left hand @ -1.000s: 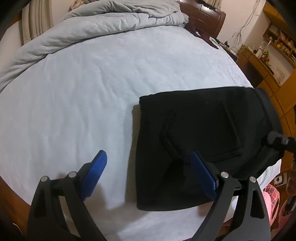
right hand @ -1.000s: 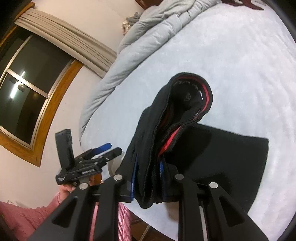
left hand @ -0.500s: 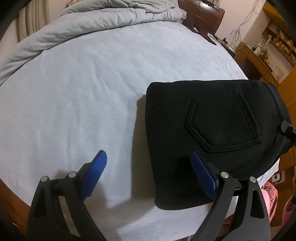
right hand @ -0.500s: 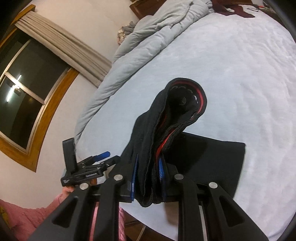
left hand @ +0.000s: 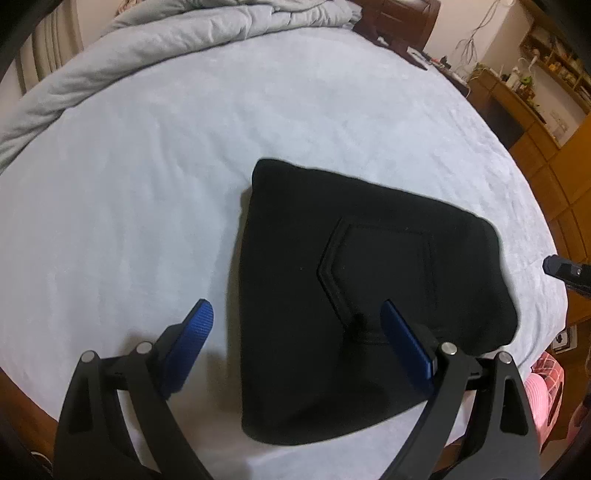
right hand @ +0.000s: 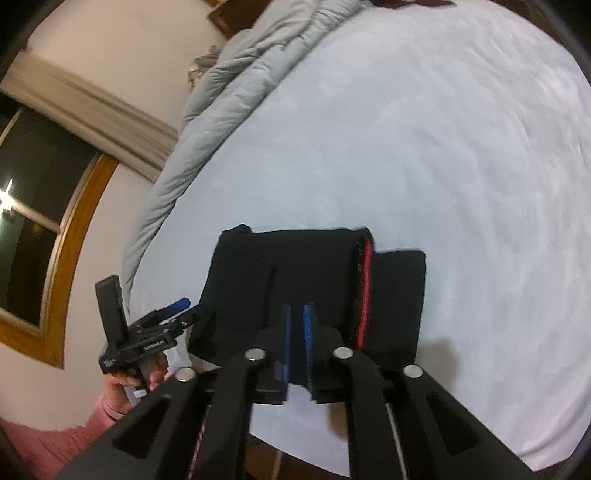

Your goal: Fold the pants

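The black pants (left hand: 369, 277) lie folded flat on the pale blue bed sheet (left hand: 147, 184), back pocket up. My left gripper (left hand: 299, 321) hangs open over their near left edge, one pad above the sheet, the other above the cloth, touching neither. In the right wrist view the pants (right hand: 314, 273) show a red waistband stripe (right hand: 364, 291). My right gripper (right hand: 297, 325) hovers at their near edge. Its jaws are closing to a narrow gap with no cloth between the pads. Its tip (left hand: 565, 271) sits clear of the pants' right side.
A rumpled grey duvet (left hand: 184, 33) lies along the far side of the bed. Wooden cabinets and shelves (left hand: 535, 122) stand to the right. A hand (right hand: 125, 384) in a pink sleeve holds the left gripper (right hand: 190, 309). A dark window (right hand: 37, 221) is behind it.
The right gripper laid the raised waistband end down on the bed, let the pants go, and its pads drew close together. The left gripper shifted slightly and stayed open.
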Demonstrator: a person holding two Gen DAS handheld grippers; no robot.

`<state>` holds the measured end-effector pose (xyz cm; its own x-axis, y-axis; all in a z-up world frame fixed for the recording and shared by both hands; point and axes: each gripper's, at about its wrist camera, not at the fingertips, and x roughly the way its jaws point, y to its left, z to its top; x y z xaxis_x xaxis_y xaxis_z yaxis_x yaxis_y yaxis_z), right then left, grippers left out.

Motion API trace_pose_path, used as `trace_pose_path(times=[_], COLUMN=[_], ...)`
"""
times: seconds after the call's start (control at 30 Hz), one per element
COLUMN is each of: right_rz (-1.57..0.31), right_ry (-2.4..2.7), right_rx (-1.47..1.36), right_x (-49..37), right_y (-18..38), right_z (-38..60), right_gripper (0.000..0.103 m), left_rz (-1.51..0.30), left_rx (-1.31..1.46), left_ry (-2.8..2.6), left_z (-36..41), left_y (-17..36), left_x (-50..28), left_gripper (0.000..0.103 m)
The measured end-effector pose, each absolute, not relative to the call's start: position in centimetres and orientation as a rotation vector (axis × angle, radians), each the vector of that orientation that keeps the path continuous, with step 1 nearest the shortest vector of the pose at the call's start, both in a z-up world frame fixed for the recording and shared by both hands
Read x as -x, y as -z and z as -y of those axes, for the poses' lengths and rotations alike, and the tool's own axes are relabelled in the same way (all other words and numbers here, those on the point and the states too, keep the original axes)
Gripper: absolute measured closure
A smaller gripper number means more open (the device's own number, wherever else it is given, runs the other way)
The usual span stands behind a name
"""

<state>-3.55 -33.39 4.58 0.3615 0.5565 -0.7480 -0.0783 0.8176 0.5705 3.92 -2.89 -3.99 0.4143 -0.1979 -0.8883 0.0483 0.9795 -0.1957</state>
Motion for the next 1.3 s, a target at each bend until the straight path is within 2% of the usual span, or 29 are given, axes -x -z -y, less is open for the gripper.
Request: trace_pose_path(times=[0.03,0.07,0.13,0.2,0.27,0.43,0.5,0.53,0.57,0.63,0.67,1.03,1.3], right_rz=[-1.158,-1.185,-1.222,-1.248,-1.269,-1.302,-1.313,-1.316,-1.318,-1.312,-1.298,-1.153,-1.159], right_ry=[-0.434,-0.426,-0.412,-0.408,-0.417,-0.478,-0.504,-0.523,-0.543,-0.581,-0.598,-0.586,-0.542], right_rx=[-0.497,-0.504,-0.514,-0.535,-0.571,-0.599,-0.598,-0.592,-0.595,-0.622,-0.626,-0.557,-0.564], right_x=[3.4,3.3,3.1,2.8,2.5,1.2,0.8,0.5,0.4,0.3,0.4,2.2,2.5], right_y=[-3.7,-2.6,-0.7,1.1,2.8,5.4,5.8,5.9,5.9,5.8,5.3,-2.0,-1.8], right_z=[33.5,33.5,33.7,33.6,33.3,31.2,30.0,29.4,29.0,28.7,28.7,32.1,33.6], right_gripper=[0.077,0.060,0.047,0.044,0.036,0.034,0.034,0.045,0.065,0.080,0.082,0.084,0.084], left_rz=[-1.142,-1.146,-1.150,-1.146,-1.145,-1.148,-1.151,-1.154,-1.155,-1.157,-1.156,-1.124,-1.113], left_rx=[0.157,0.161,0.151,0.138,0.137,0.141,0.137,0.137,0.137,0.138,0.138,0.138,0.111], left_ry=[0.156,0.156,0.152,0.142,0.138,0.138,0.141,0.143,0.145,0.149,0.149,0.182,0.200], left_z=[2.9,2.9,2.8,2.7,2.7,2.8,3.0,3.1,3.0,3.0,2.9,3.9,5.4], left_y=[4.3,4.4,4.7,4.7,4.7,4.8,4.8,4.9,4.8,4.8,4.8,3.5,2.9], left_x=[-3.9,-3.9,-3.8,-3.9,-4.1,-4.2,-4.1,-4.1,-4.4,-4.5,-4.5,-4.5,-4.4], left_gripper=[0.012,0.012,0.012,0.012,0.012,0.012,0.012,0.012,0.012,0.012,0.012,0.012,0.012])
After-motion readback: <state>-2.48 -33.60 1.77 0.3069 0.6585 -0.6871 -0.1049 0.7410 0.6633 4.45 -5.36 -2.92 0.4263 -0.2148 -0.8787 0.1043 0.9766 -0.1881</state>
